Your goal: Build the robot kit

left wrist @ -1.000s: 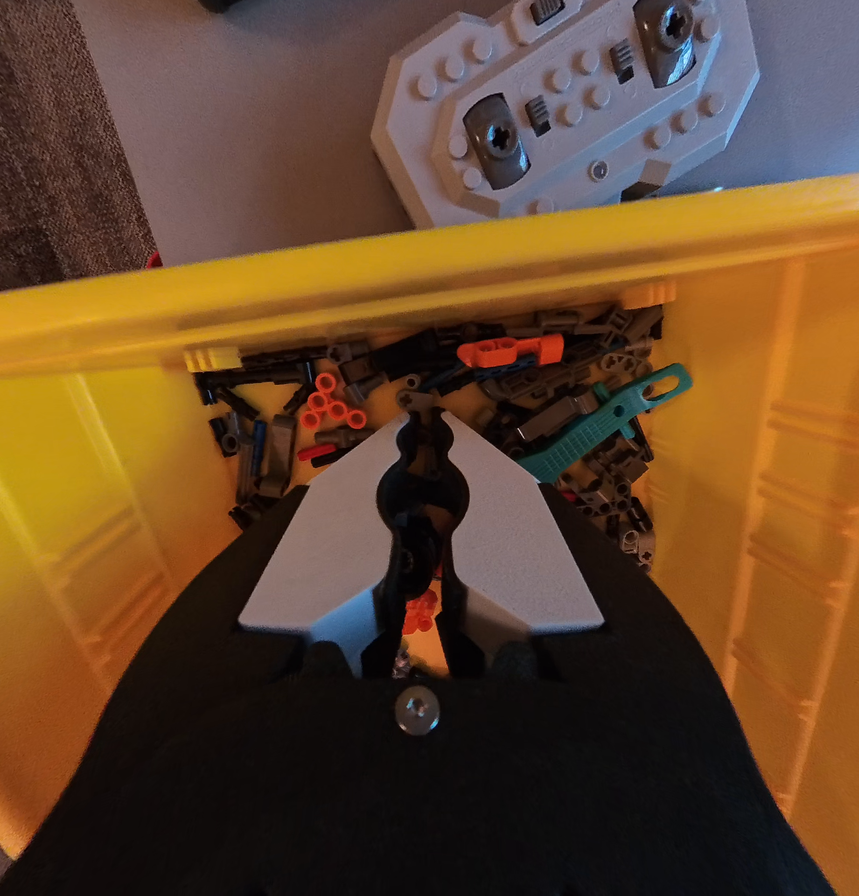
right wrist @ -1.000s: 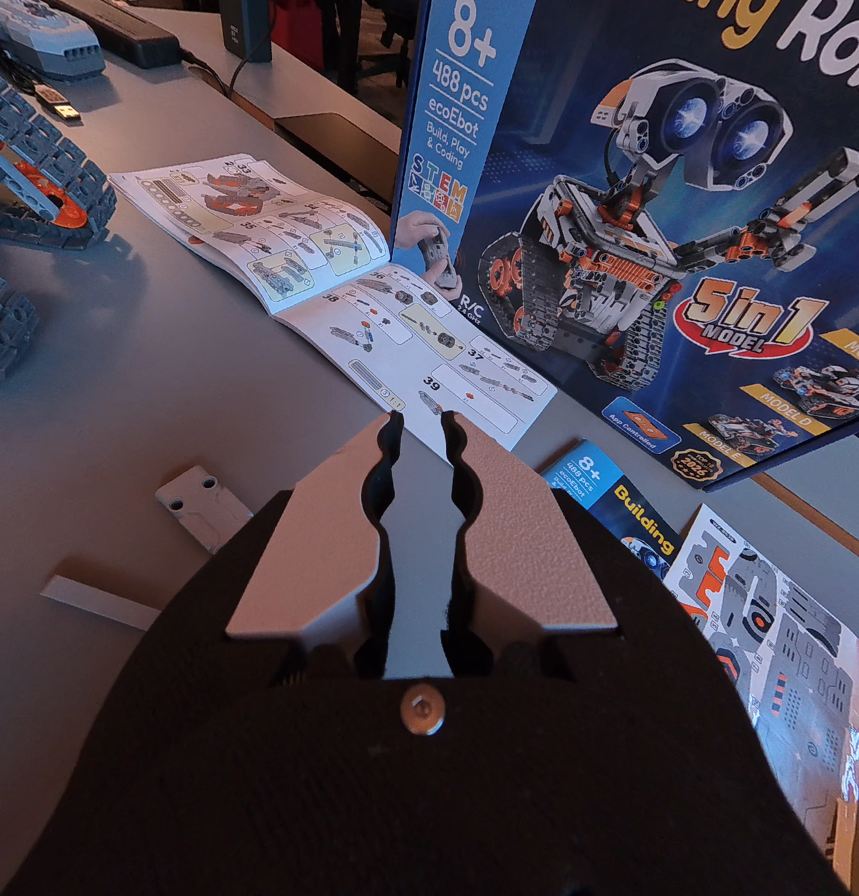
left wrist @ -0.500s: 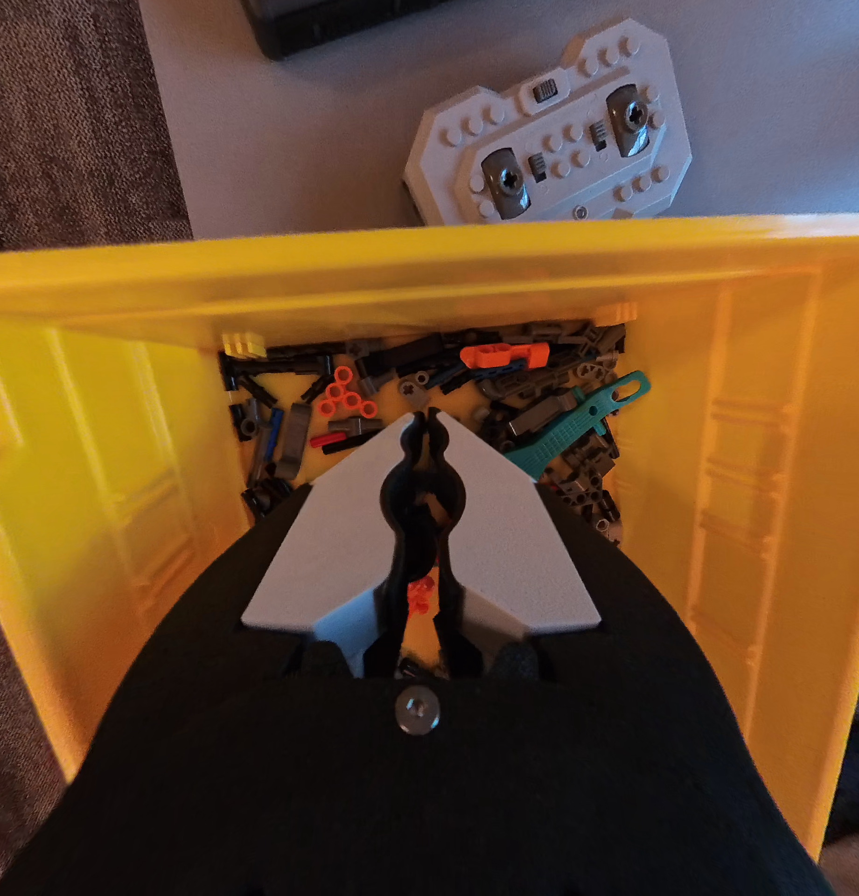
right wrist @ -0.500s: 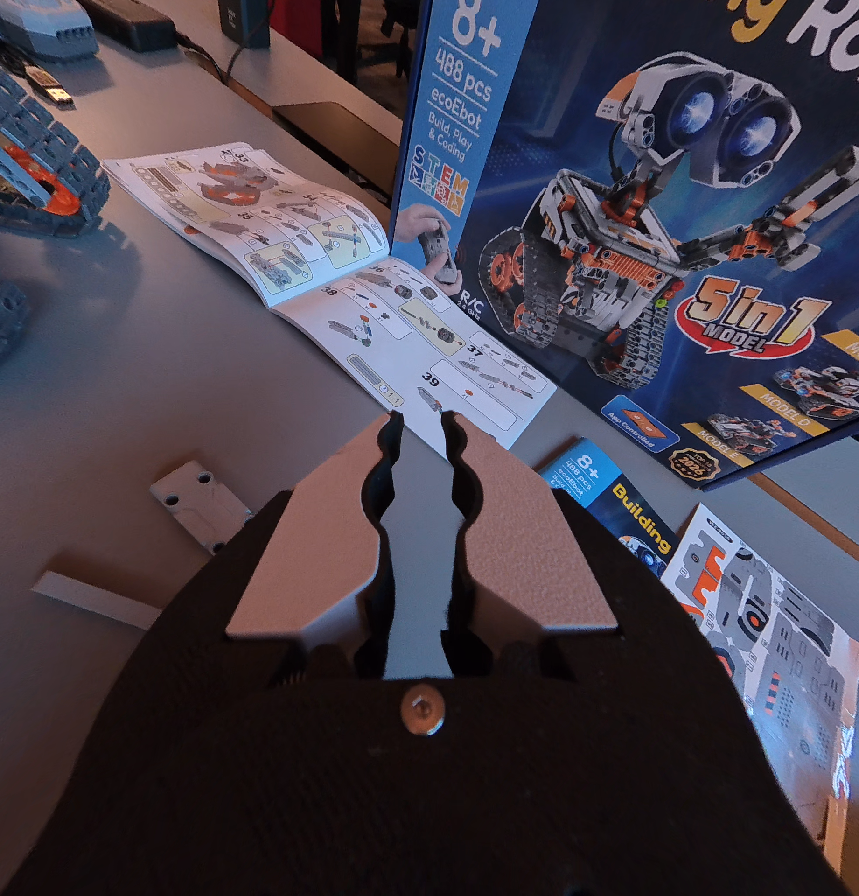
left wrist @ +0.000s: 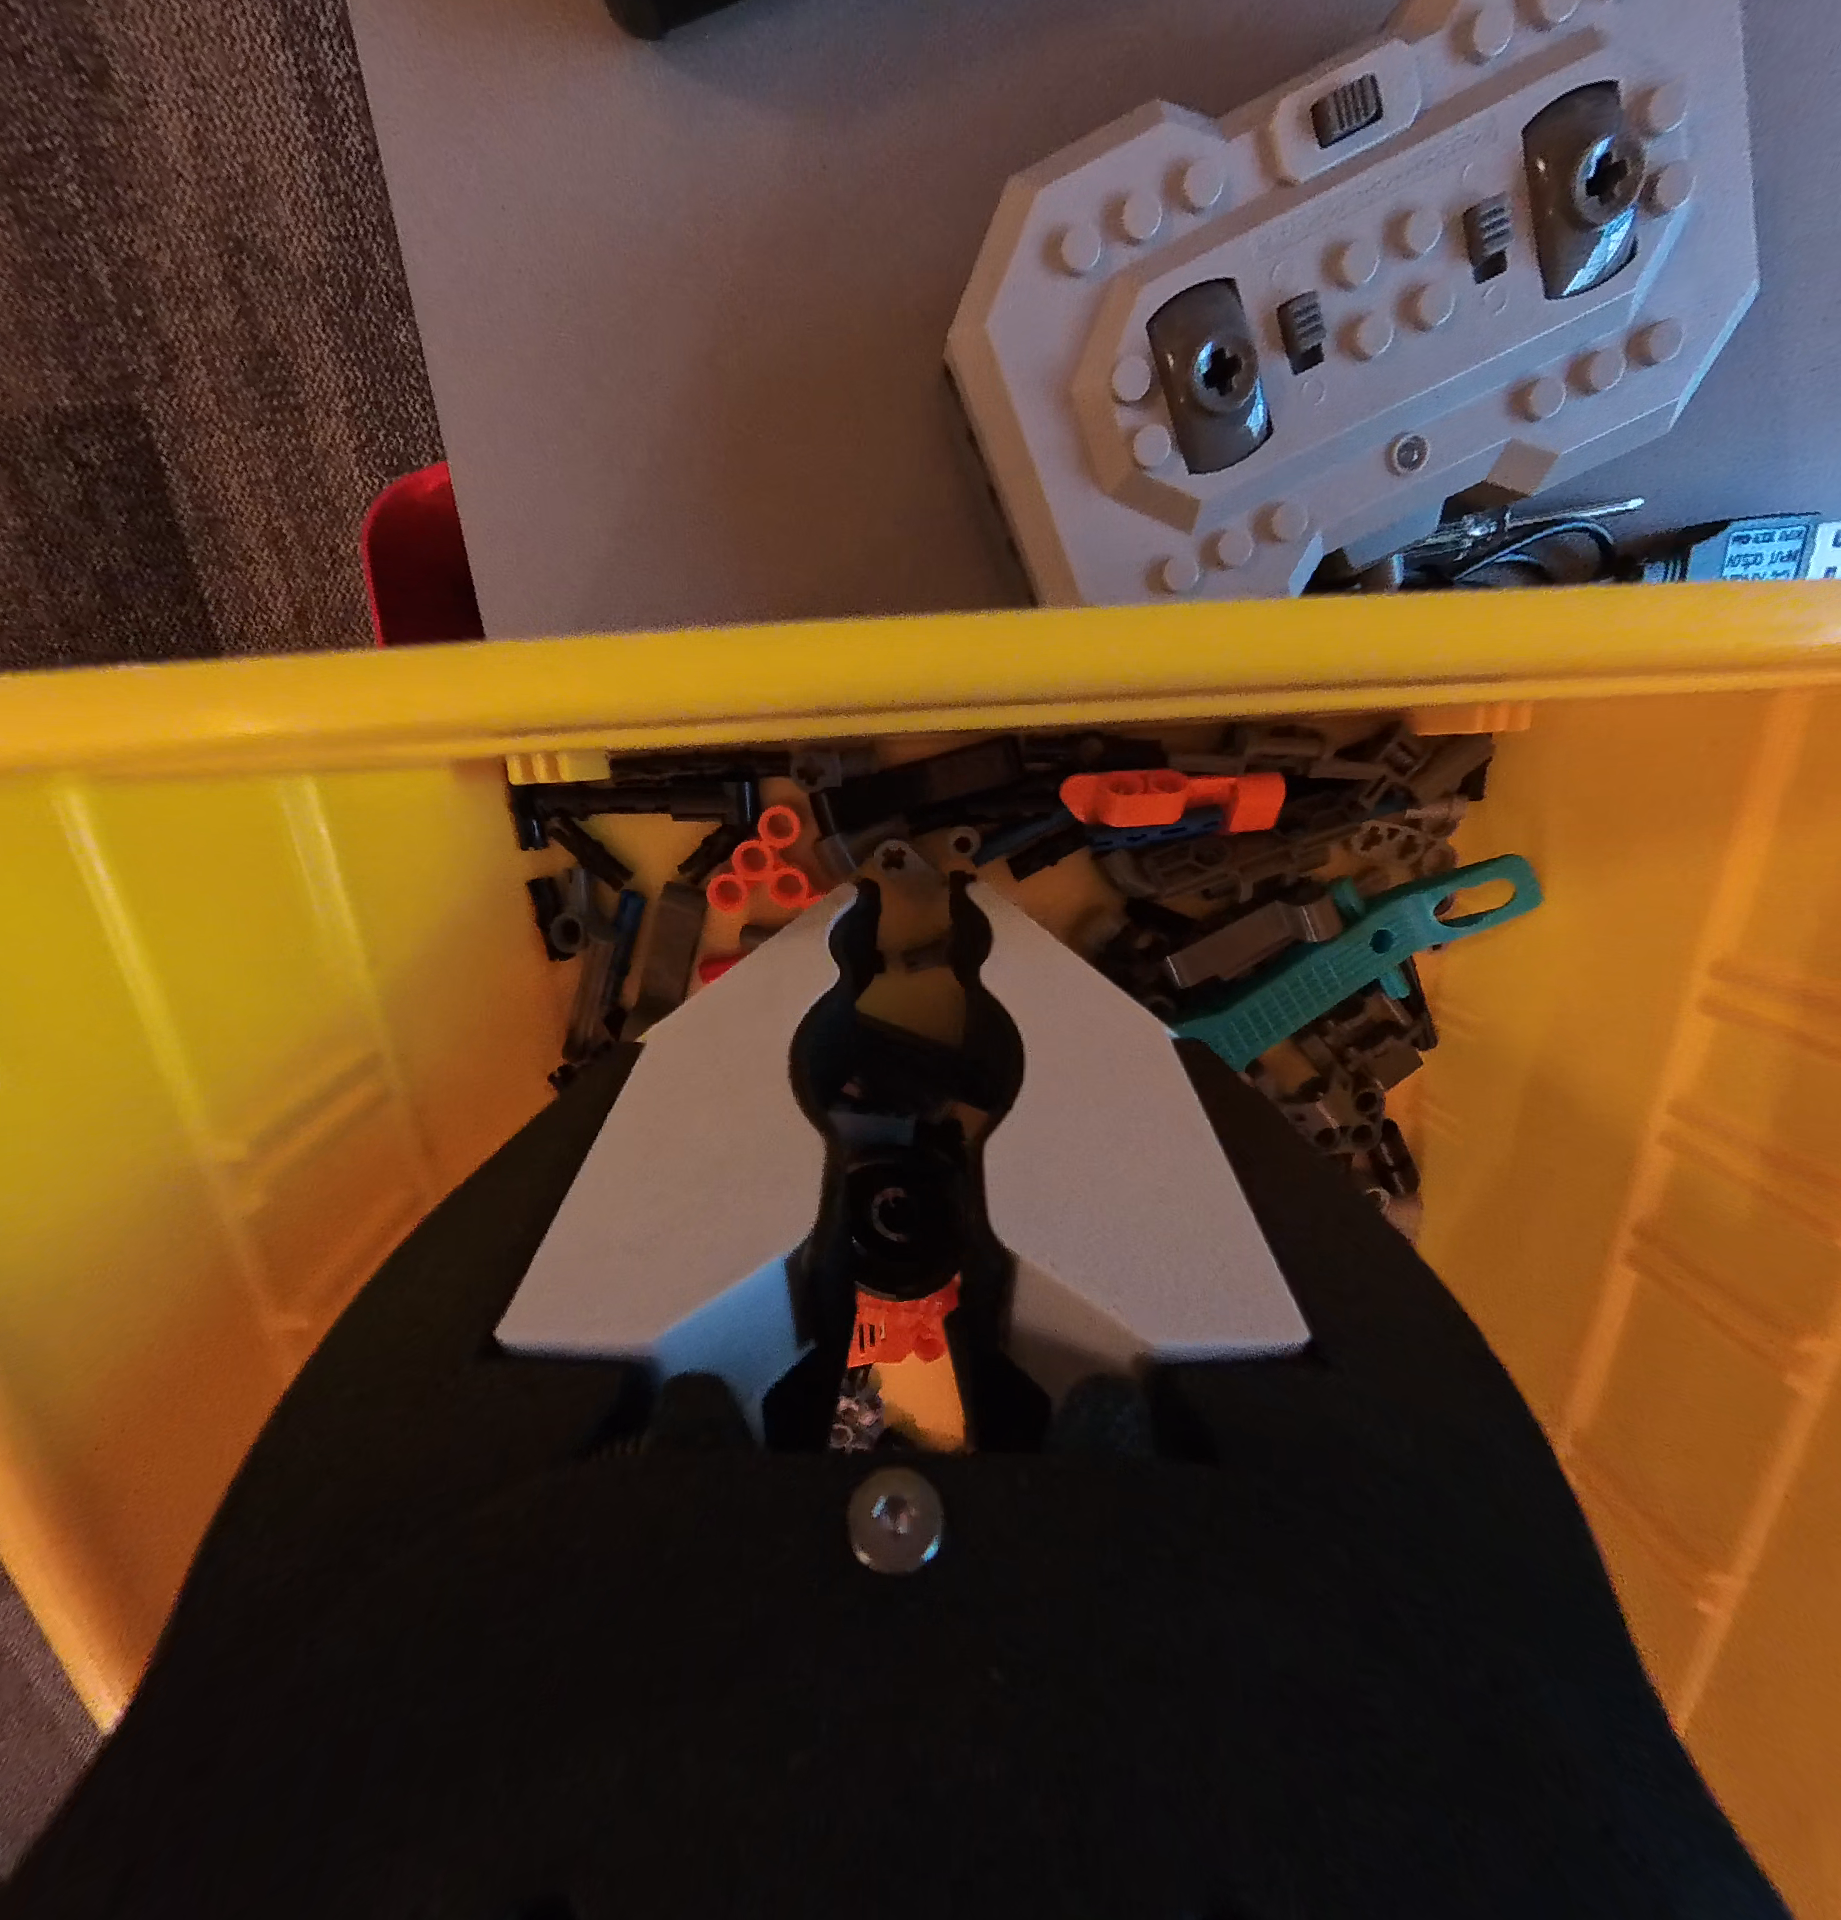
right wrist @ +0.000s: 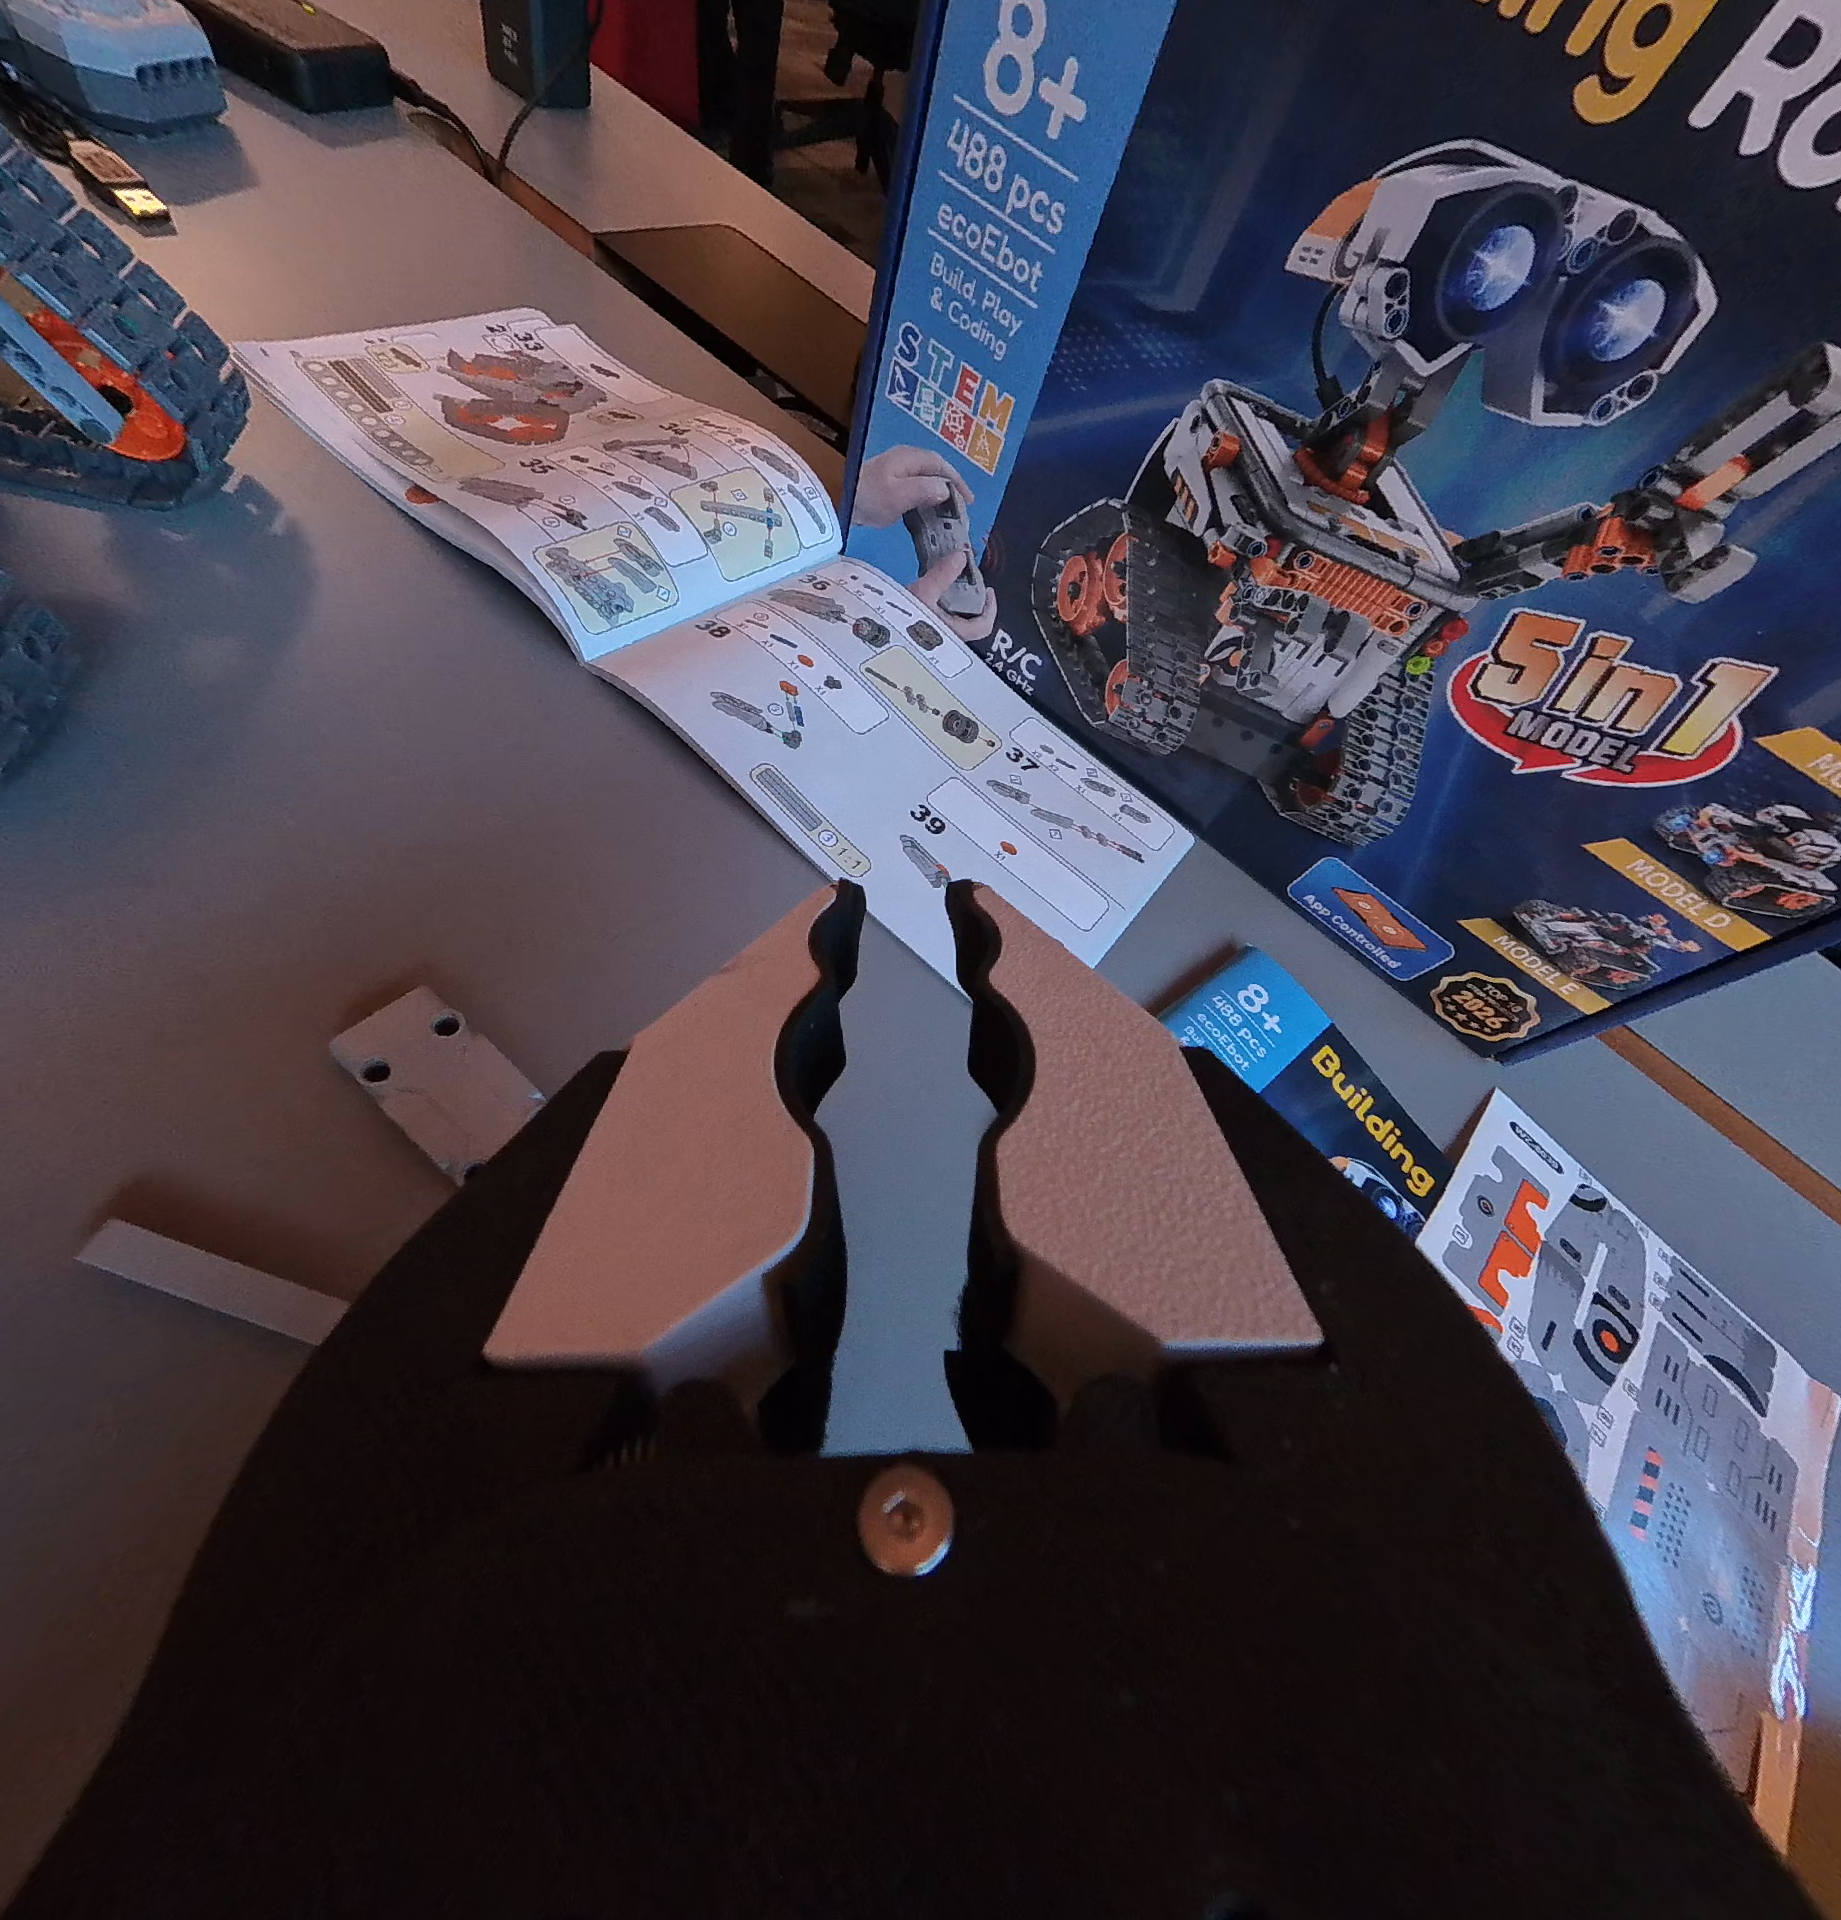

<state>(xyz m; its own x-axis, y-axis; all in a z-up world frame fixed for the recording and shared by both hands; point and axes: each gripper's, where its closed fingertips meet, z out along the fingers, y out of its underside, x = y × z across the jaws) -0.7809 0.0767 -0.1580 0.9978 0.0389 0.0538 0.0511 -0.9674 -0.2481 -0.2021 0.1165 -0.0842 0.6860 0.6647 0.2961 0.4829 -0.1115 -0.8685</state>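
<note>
The left gripper hangs inside a yellow bin, its jaws parted by a narrow gap and holding nothing. A black wheel-like piece shows between the fingers farther back; whether it is gripped or lies on the bin floor below cannot be told. Loose building pieces litter the bin floor from 10 to 2 o'clock of the tips: an orange three-ring connector at 10 o'clock, an orange beam at 1 o'clock and a teal tool at 3 o'clock. Beyond the rim, on the bench, lies a grey studded remote control.

The right gripper hovers over the bench, jaws narrowly apart and empty. An open instruction booklet lies just past the tips at 12 o'clock, against a blue toy box standing upright at 1 o'clock. A small grey plate rests at 9 o'clock, a tracked model at 10 o'clock, and a sticker sheet at 4 o'clock.
</note>
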